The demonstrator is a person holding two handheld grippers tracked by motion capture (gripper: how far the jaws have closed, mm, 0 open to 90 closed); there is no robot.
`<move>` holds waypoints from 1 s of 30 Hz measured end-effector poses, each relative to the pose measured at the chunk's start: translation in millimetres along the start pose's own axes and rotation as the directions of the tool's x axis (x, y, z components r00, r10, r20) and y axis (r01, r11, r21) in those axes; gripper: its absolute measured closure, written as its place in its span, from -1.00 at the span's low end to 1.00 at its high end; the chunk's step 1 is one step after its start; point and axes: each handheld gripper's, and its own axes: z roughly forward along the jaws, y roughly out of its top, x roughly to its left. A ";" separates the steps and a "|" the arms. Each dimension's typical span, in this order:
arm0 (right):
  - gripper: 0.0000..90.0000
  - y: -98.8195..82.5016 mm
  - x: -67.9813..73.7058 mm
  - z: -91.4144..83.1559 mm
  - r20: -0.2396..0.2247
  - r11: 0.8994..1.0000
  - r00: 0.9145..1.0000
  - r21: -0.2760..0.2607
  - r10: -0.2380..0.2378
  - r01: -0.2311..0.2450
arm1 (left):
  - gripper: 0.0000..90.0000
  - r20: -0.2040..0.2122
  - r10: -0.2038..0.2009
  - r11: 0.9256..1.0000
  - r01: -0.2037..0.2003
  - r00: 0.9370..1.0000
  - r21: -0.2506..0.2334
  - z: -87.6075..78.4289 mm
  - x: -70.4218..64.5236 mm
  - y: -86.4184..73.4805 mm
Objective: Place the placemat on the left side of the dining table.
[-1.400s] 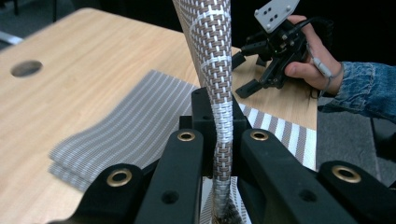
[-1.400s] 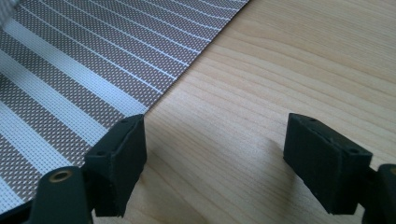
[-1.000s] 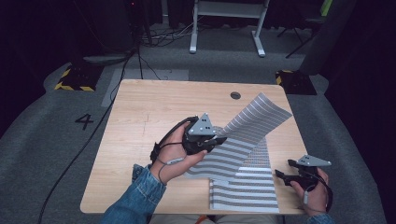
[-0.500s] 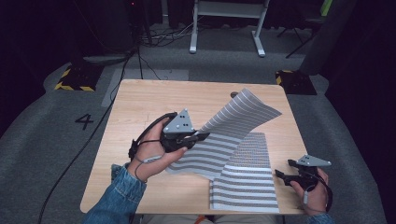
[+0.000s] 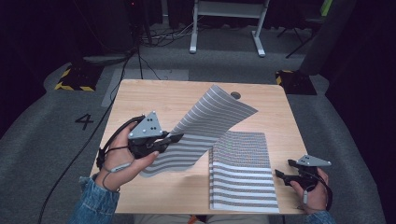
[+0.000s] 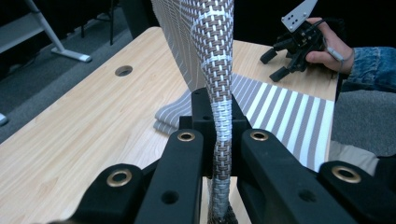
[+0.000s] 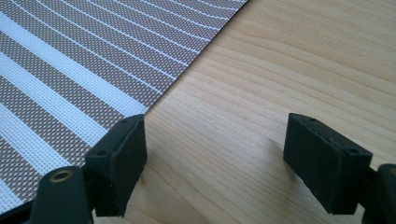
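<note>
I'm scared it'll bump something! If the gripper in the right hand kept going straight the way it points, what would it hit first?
Probably the striped mat. The right gripper is open and points left at the mat's near edge, with bare table between its jaws. Depth is hard to judge, though.

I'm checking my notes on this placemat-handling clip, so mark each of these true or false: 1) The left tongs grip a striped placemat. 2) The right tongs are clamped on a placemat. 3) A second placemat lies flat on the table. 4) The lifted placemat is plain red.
1) True: the left tongs are shut on the striped placemat, which curves up off the table.
2) False: the right tongs stand open over bare wood, beside the mat's edge.
3) True: the flat placemat lies near the right hand.
4) False: it is grey-brown with white stripes.
</note>
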 end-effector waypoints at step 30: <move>-0.51 0.0 0.3 -0.2 0.000 1.000 1.000 0.001 0.004 -0.004 | 0.97 -0.110 -0.212 0.954 0.230 0.971 0.192 21.1 101.0 -95.9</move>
